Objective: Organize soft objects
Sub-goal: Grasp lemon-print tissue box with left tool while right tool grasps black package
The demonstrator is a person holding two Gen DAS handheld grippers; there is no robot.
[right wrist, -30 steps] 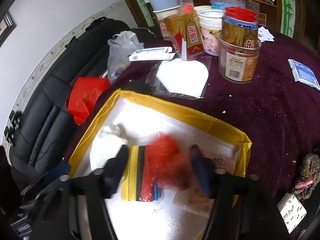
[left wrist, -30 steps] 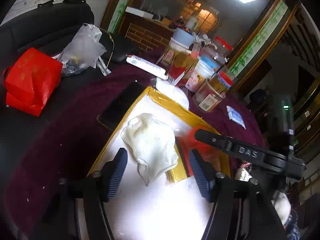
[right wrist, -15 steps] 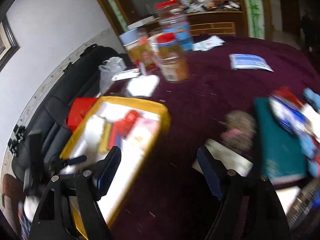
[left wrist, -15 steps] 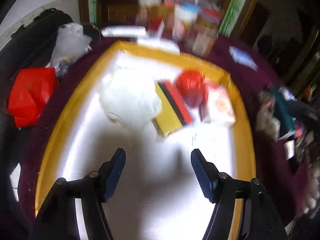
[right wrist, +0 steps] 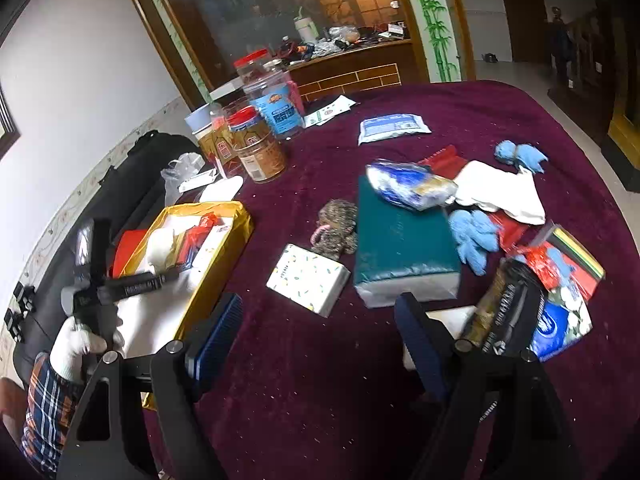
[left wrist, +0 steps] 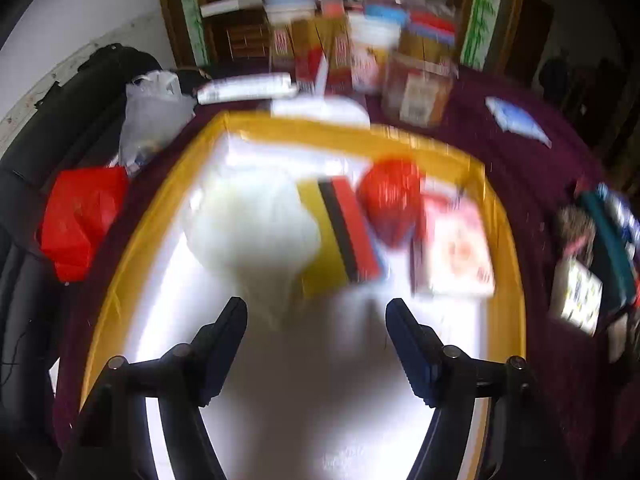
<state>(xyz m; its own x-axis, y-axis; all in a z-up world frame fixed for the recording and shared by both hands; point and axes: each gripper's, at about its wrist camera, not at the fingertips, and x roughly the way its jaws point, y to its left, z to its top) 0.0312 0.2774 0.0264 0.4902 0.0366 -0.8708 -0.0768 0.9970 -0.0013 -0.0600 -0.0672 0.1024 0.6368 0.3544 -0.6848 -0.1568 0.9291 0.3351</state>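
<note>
In the left wrist view a yellow box (left wrist: 500, 216) with a white floor holds a white cloth (left wrist: 248, 224), a yellow-black-red sponge pack (left wrist: 344, 236), a red soft ball (left wrist: 390, 200) and a pink packet (left wrist: 456, 252). My left gripper (left wrist: 316, 320) hovers over the box's near end, its jaws opening with nothing between them. My right gripper (right wrist: 320, 312) stands open and empty above the maroon tablecloth. Just beyond it lie a small patterned tissue pack (right wrist: 306, 280), a green tissue pack (right wrist: 400, 240), a brown knitted piece (right wrist: 336, 224) and blue gloves (right wrist: 474, 236).
Jars and cartons (right wrist: 260, 152) crowd the back of the table. A white cloth (right wrist: 500, 192), a blue-white bag (right wrist: 408, 184) and packets (right wrist: 560, 312) lie on the right. A black sofa (right wrist: 132, 184) with a red bag (left wrist: 80, 220) runs along the left. A gloved hand (right wrist: 76, 344) holds the left tool.
The right gripper has swung right, away from the yellow box, leaving the red soft ball inside it. The left gripper has drawn back from the white cloth and rolled.
</note>
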